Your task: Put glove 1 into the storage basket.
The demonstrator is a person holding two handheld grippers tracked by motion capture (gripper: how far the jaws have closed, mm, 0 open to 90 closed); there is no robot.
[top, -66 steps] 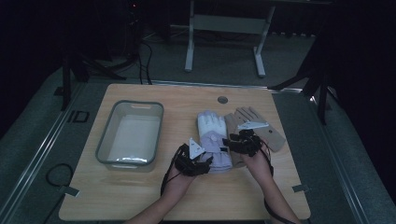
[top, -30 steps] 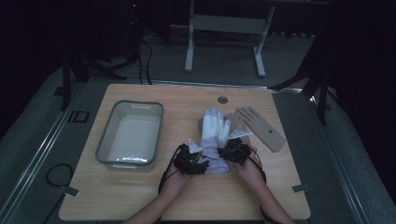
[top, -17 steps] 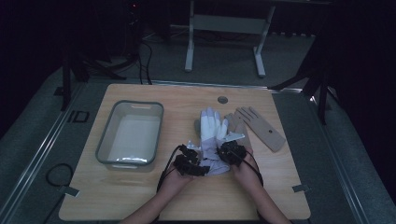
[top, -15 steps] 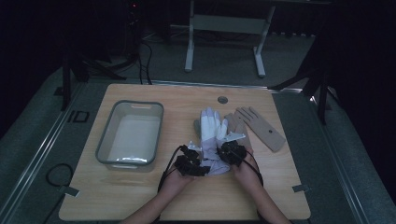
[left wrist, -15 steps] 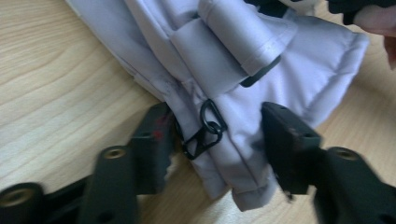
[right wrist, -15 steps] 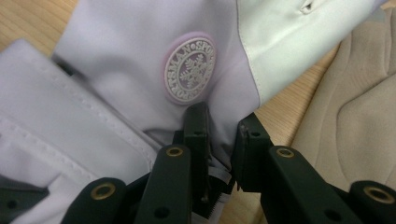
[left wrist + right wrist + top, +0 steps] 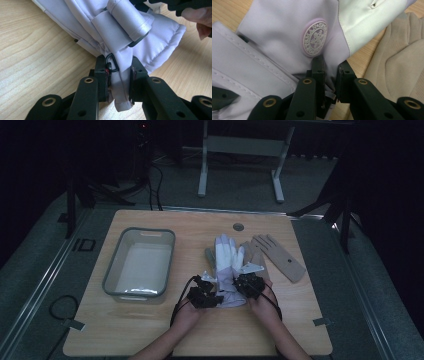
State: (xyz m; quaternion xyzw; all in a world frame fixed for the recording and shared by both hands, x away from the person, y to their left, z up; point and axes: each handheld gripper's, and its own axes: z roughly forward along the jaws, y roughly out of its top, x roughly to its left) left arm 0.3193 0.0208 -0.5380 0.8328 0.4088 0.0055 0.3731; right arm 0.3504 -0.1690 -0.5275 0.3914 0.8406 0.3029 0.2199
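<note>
A pale lavender-white glove (image 7: 227, 262) lies in the middle of the wooden table (image 7: 150, 330), fingers pointing away from me. My left gripper (image 7: 202, 296) holds the cuff's left side. In the left gripper view the gripper (image 7: 119, 75) is shut on a fold of cuff fabric (image 7: 120, 95) beside a small black ring (image 7: 113, 62). My right gripper (image 7: 248, 283) holds the cuff's right side. In the right gripper view that gripper (image 7: 330, 72) is shut on the glove's edge, just below a round badge (image 7: 315, 37). A tan glove (image 7: 278, 256) lies flat to the right.
A grey plastic bin (image 7: 112, 270) stands on the left half of the table. Another tan glove (image 7: 253, 252) pokes out from under the pale glove's right side, seen close as the tan fabric (image 7: 397, 62). A round cable hole (image 7: 238, 227) sits near the far edge.
My right gripper has moved left from the tan glove to the pale glove's cuff and shut on it. The left gripper has stayed at the cuff.
</note>
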